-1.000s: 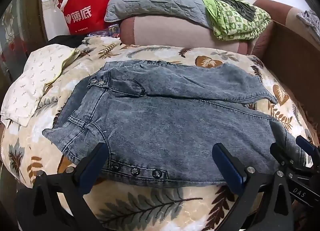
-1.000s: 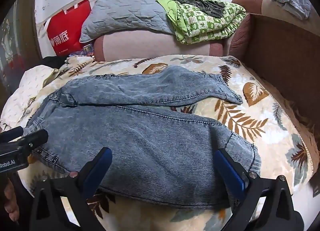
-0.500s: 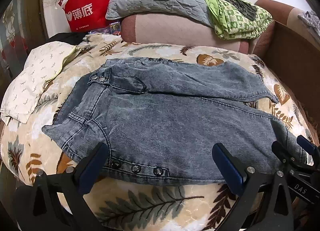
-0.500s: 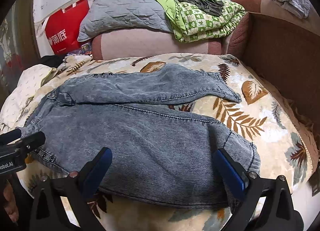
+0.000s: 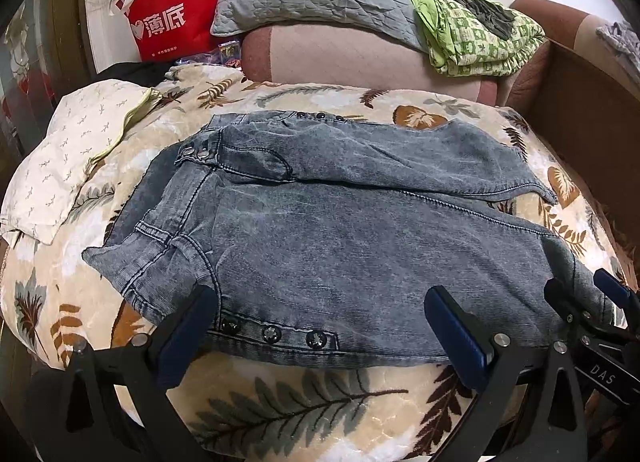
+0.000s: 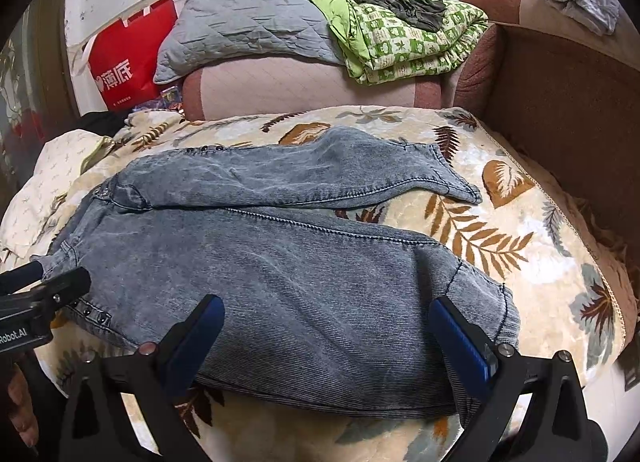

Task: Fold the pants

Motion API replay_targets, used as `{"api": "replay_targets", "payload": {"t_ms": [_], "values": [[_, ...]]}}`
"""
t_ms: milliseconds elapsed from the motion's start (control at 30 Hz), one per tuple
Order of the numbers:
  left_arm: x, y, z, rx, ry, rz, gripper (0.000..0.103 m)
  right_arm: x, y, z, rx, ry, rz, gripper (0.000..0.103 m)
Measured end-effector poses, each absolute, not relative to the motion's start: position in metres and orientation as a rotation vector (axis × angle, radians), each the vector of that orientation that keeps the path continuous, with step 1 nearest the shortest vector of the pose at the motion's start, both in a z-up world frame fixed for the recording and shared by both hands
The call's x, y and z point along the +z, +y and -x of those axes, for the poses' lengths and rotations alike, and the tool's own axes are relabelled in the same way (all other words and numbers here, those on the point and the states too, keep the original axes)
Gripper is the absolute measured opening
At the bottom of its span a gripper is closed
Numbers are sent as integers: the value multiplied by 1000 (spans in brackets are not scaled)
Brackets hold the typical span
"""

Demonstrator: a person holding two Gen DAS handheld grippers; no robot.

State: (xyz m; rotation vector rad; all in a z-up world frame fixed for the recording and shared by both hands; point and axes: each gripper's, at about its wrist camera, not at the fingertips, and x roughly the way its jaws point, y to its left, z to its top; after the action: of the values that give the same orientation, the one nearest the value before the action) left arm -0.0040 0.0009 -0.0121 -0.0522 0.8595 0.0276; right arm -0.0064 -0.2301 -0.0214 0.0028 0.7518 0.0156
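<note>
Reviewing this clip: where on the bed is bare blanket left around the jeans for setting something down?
Bare leaf-print blanket lies between the jeans cuffs and the brown sofa arm, and along the near edge below the snap buttons. Waist side is crowded by a white pillow; the far edge by a pink bolster.

Left hand-held gripper [image 5: 320, 330] and right hand-held gripper [image 6: 326, 336] — both spread wide, side by side.

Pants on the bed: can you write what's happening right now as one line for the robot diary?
stage: pre-grasp | pants: flat on leaf blanket, unfolded | left gripper: open at waist edge | right gripper: open at near leg
</note>
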Motion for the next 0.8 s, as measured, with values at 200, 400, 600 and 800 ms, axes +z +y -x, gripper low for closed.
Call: {"api": "replay_targets", "payload": {"t_ms": [200,400,600,800], "values": [[-14,2,4,25,862,55,103,-22,-230,6,17,753,-2,103],[-15,2,4,25,865,53,103,-22,-230,6,16,753,-4,103],[-15,1,5,24,867,53,103,-22,-231,7,16,754,-3,103],[-15,0,5,24,869,57,103,-21,-230,6,14,756,2,103]]}}
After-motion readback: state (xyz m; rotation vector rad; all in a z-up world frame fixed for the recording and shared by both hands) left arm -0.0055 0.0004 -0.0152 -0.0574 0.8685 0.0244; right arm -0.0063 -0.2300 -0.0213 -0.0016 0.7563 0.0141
